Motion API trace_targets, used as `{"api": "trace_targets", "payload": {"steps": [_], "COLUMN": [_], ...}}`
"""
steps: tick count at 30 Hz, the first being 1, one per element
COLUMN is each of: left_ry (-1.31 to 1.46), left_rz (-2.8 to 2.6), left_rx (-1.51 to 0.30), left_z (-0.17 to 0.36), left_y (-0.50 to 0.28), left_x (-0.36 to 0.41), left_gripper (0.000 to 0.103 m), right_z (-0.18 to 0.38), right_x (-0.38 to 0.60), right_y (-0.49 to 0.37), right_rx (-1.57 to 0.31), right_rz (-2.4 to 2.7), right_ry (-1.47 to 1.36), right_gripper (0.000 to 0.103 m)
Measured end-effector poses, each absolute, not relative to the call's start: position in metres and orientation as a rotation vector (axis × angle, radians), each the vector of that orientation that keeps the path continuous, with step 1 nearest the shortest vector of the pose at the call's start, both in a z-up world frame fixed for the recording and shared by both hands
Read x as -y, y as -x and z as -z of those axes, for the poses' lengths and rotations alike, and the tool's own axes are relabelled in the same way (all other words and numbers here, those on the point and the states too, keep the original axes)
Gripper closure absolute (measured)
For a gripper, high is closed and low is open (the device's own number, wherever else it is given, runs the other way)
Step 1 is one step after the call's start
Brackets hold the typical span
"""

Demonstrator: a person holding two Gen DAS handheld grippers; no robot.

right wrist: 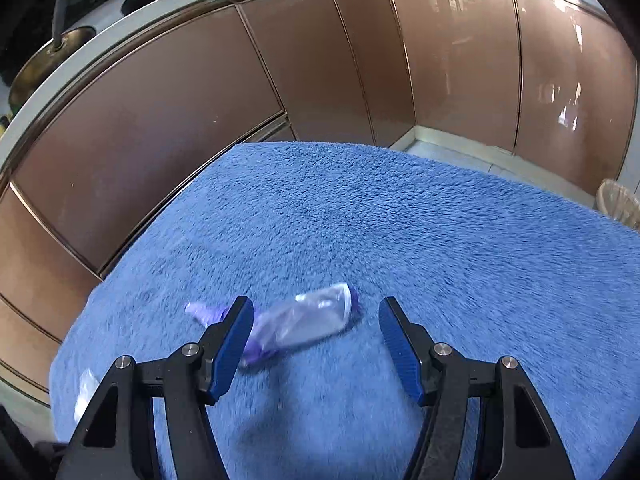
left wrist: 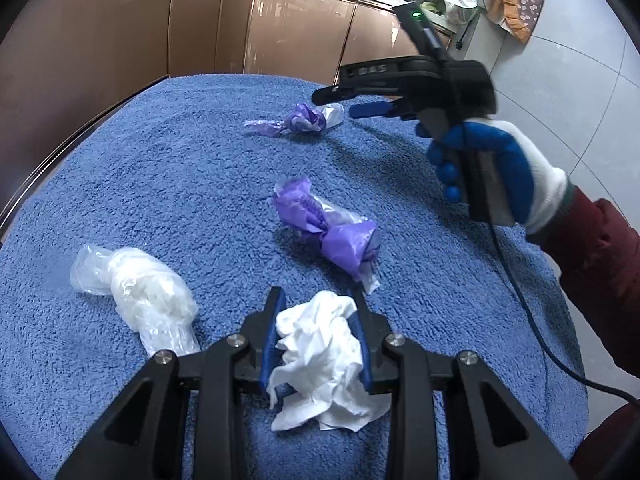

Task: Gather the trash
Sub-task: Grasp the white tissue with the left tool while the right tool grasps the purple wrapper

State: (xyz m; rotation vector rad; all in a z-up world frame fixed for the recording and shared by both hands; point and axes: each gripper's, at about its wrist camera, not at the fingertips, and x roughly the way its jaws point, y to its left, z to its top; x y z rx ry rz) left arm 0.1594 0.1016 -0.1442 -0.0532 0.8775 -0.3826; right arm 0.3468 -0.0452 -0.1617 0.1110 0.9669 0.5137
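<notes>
The left tongs (left wrist: 318, 300) are clenched on a crumpled white tissue (left wrist: 324, 364). Only the left view shows a clear plastic wad (left wrist: 136, 300) to their left, a purple wrapper (left wrist: 332, 232) just ahead, and a purple-and-white wrapper (left wrist: 304, 120) farther ahead, under the right tongs (left wrist: 342, 102). Seen from their own camera, the right tongs (right wrist: 316, 308) are released, fingers wide apart, the wrapper (right wrist: 304, 320) between them, blurred. A blue fleece covers the table (left wrist: 160, 160); brown cabinets (right wrist: 200, 120) stand behind.
</notes>
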Motion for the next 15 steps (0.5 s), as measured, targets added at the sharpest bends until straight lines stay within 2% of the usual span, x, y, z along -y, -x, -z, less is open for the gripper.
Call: {"api": "trace_targets", "payload": {"steps": [2, 5, 7, 12, 15], "left_ry": [0.052, 0.053, 0.049, 0.036, 0.032], "left_rz": [0.381, 0.378, 0.378, 0.381, 0.379], "left_rx": [-0.878, -0.878, -0.877, -0.861, -0.839], "left_z": [0.145, 0.146, 0.147, 0.146, 0.143], "left_y": [-0.16, -0.16, -0.16, -0.157, -0.154], "left_x": [-0.101, -0.101, -0.101, -0.099, -0.1], "left_gripper": [0.074, 0.076, 0.077, 0.081, 0.083], "right_z": [0.168, 0.172, 0.172, 0.161, 0.145], "right_x": [0.039, 0.034, 0.036, 0.044, 0.053], "right_y": [-0.35, -0.347, -0.344, -0.328, -0.309], "right_rx": [-0.977, -0.974, -0.975, -0.96, -0.941], "right_rz": [-0.521, -0.519, -0.527, -0.532, -0.532], "right_ry": [-0.096, -0.079, -0.089, -0.084, -0.084], "right_gripper": [0.06, 0.066, 0.076, 0.089, 0.091]}}
